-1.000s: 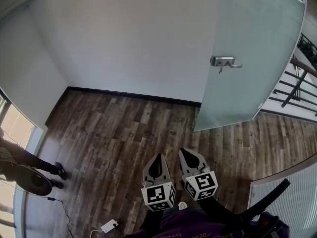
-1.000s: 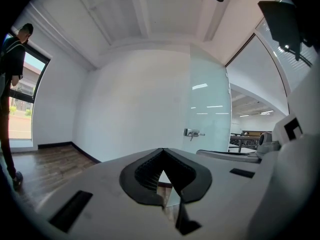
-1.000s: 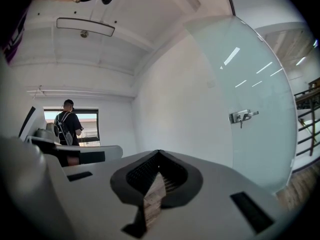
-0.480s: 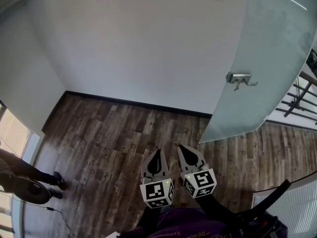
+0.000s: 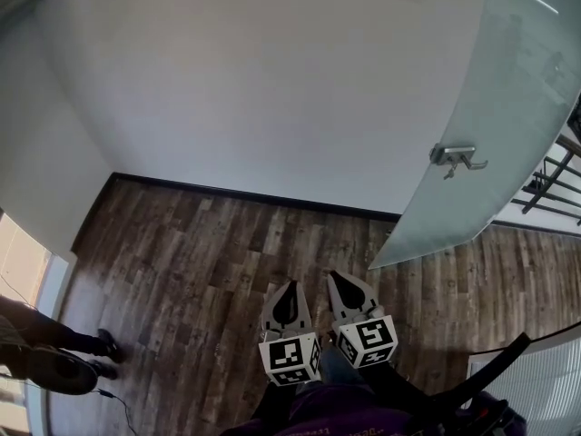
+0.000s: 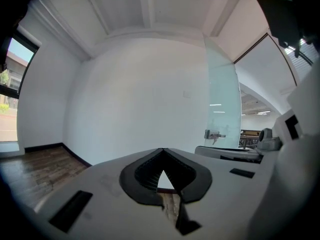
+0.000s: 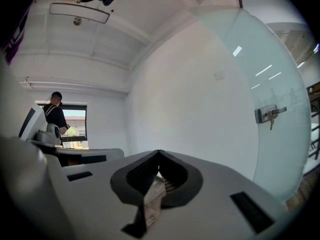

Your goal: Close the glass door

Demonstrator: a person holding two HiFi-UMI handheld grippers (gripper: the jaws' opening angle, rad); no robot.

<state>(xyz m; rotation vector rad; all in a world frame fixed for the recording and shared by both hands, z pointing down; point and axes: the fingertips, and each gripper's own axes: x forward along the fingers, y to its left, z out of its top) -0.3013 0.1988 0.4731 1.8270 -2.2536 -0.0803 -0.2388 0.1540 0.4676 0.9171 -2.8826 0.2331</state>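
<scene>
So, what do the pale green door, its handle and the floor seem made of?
The pale green door looks like frosted glass: translucent, with light reflections. Its lever handle seems brushed metal, grey with a dull shine. The dark brown floor looks like wood planks, perhaps laminate; seams and grain show.

Right gripper (image 7: 159,153): fingers shut together at tips, nothing between. Frosted glass door (image 7: 260,69) at right, angled off white wall (image 7: 190,104); metal lock fitting (image 7: 266,114) on door. Person (image 7: 54,115) beside window (image 7: 77,124), far left.
</scene>
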